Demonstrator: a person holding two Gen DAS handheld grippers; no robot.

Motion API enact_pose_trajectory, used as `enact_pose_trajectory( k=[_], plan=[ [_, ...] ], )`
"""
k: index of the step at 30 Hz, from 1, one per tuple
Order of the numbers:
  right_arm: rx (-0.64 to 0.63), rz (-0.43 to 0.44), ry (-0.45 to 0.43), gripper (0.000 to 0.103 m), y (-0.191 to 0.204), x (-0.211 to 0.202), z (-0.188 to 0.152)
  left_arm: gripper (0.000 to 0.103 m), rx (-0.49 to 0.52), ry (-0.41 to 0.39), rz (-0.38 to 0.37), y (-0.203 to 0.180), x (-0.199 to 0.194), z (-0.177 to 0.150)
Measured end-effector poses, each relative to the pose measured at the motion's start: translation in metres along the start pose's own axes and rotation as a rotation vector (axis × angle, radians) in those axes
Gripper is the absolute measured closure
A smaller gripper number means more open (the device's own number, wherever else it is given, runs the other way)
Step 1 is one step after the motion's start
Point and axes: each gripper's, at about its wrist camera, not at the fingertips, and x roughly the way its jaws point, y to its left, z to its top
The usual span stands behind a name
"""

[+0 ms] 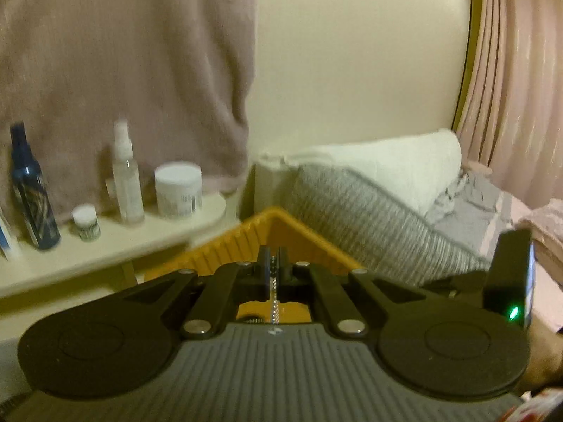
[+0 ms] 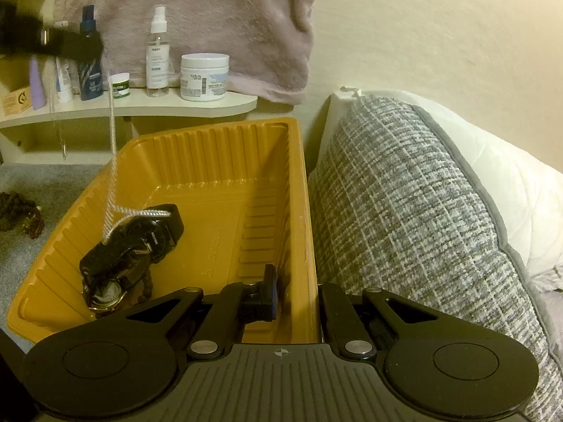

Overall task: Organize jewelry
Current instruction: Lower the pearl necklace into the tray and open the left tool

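Lowering a silver chain point(image 2: 112, 161) into the orange tray point(image 2: 225, 161) appears to be the step in hand. The left gripper point(image 1: 272, 263) is pinching that chain between fingers pressed nearly together, and in the right wrist view the chain is hanging taut from the dark blur of that gripper at upper left, down to the tray's near-left part. Its lower end is lying across a black watch point(image 2: 133, 246) that is resting there with some dark beads point(image 2: 146, 286) beside it.

The right gripper point(image 2: 295, 292) is gripping the tray's right wall, its left finger point(image 2: 269, 288) sitting inside the tray and the other outside against the grey pillow point(image 2: 404, 218), steadying the container.

More dark beads point(image 2: 19, 212) are waiting on the grey surface to the left of the tray, so the sorting looks only partly done.

The next move probably calls for bringing the left gripper down until the chain goes slack and piles inside, then spreading the fingers to let it drop, taking care it is not draping over the tray's left rim or tangling in the watch strap.
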Motion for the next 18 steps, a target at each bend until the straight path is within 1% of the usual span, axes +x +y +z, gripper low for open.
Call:
enact_pose_trajectory(
  k=[3, 7, 18],
  plan=[
    [0.001, 0.0, 0.0, 0.097, 0.0, 0.0, 0.0, 0.101, 0.002, 0.043, -0.007, 0.001, 0.01, -0.014],
    [0.0, 0.0, 0.0, 0.097, 0.0, 0.0, 0.0, 0.101, 0.013, 0.08, -0.002, -0.003, 0.018, -0.028],
    [-0.001, 0.0, 0.0, 0.097, -0.001, 0.0, 0.0, 0.101, 0.0, 0.124, 0.018, -0.003, 0.024, -0.05]
  ],
)
